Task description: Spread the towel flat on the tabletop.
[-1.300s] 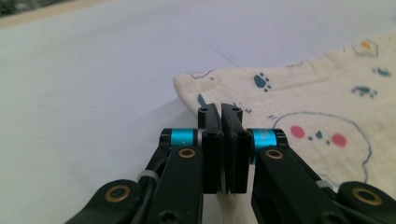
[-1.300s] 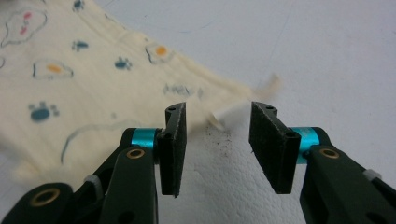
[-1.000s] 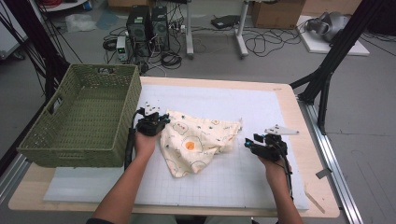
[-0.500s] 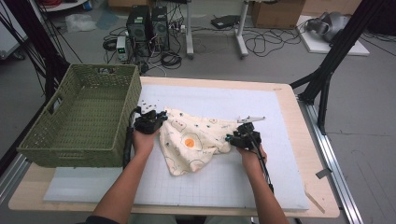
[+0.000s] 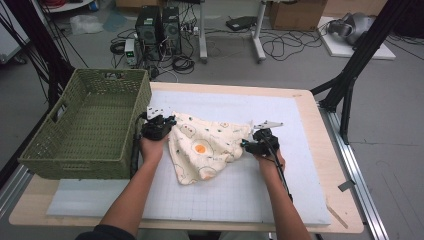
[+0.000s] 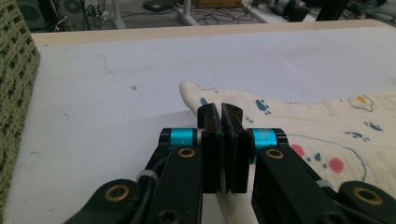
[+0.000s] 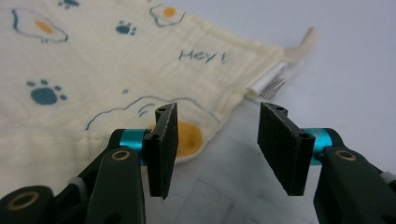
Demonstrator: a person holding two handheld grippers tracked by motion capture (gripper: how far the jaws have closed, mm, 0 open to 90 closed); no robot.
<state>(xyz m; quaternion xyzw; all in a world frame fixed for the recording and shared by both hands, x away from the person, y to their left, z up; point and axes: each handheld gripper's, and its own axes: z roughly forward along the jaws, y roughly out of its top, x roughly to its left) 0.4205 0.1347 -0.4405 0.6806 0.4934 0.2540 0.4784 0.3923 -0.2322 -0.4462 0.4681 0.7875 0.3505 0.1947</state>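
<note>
A cream cloth (image 5: 205, 145) printed with fried eggs and paw prints lies crumpled mid-table on the white mat. My left gripper (image 5: 167, 122) sits at its left corner. In the left gripper view its jaws (image 6: 220, 109) are pressed together, and the cloth (image 6: 327, 121) edge runs in between them. My right gripper (image 5: 245, 145) is at the cloth's right corner. Its jaws have just been opening, and in the right gripper view it (image 7: 217, 121) stands open just over the cloth (image 7: 93, 60) corner with the egg print, pads not touching it.
A green woven basket (image 5: 50, 150) stands at the table's left edge, close beside my left hand, and its wall (image 6: 14, 70) shows in the left gripper view. The white gridded mat (image 5: 280, 105) covers most of the wooden table. A cloth label (image 7: 271, 84) sticks out near the right gripper.
My right hand has moved left across the mat to the cloth's right corner. The left hand and the cloth have stayed put.
</note>
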